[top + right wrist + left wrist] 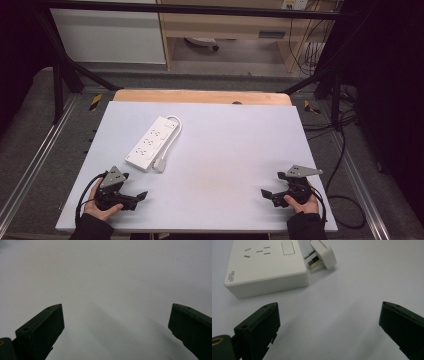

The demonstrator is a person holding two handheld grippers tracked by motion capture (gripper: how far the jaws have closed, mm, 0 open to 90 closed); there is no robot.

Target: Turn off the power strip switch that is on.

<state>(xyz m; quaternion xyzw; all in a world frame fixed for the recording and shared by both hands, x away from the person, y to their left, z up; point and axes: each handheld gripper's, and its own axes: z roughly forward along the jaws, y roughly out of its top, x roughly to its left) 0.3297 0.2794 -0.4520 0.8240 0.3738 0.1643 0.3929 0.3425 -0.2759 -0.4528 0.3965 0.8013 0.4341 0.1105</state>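
White power strip (149, 143) lying flat and diagonal on the left half of the pale counter (225, 165), sockets facing up, white cord (172, 131) looping from its far end along its right side, white plug (159, 164) unplugged, lying just beside its near end, prongs toward the strip

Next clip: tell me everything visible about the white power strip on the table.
The power strip is a long white block, plastic by its look, lying flat and diagonal on the pale table, left of centre. Its top carries rows of sockets, a rectangular button near one end and small lettering on the edge. Its white cable loops from the far end along its side to the plug, which lies unplugged, prongs bare.
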